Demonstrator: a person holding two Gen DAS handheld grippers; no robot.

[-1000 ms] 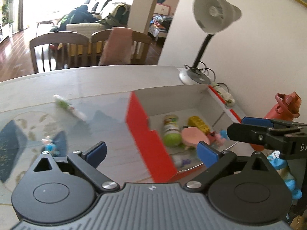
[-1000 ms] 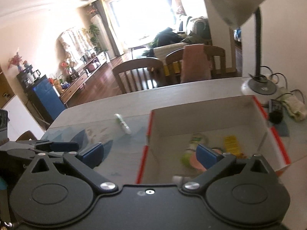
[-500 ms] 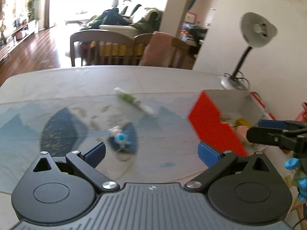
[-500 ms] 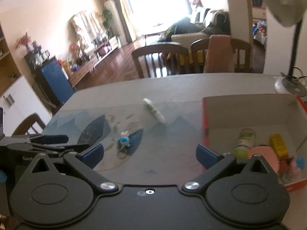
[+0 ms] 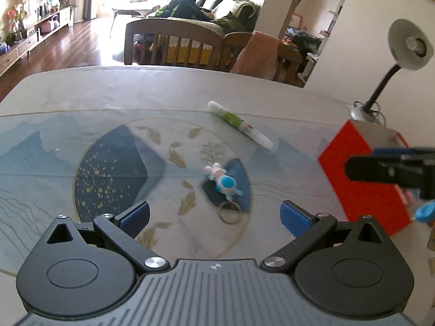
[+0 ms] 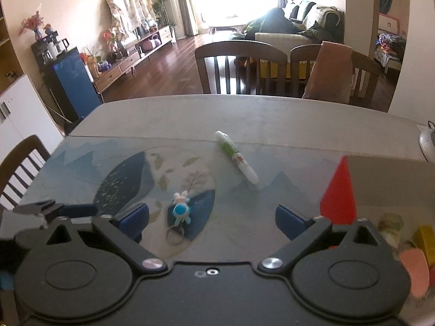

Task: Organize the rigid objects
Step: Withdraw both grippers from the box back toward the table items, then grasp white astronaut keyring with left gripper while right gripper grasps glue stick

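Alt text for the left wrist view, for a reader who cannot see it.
The open, empty left gripper hovers over a table mat, facing a small blue keychain figure. A white-and-green pen lies beyond; a red box stands right.

The table (image 5: 168, 87) looks matt under a glossy printed mat (image 5: 54, 163). A plastic toy keychain (image 5: 224, 180) carries a metal ring; at two o'clock lies a smooth plastic tube (image 5: 239, 123), at three a red cardboard box (image 5: 361, 179)

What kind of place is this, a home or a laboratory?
Most likely a home, an open dining and living area: wooden dining chairs stand behind the table, with a sofa and a low sideboard beyond.
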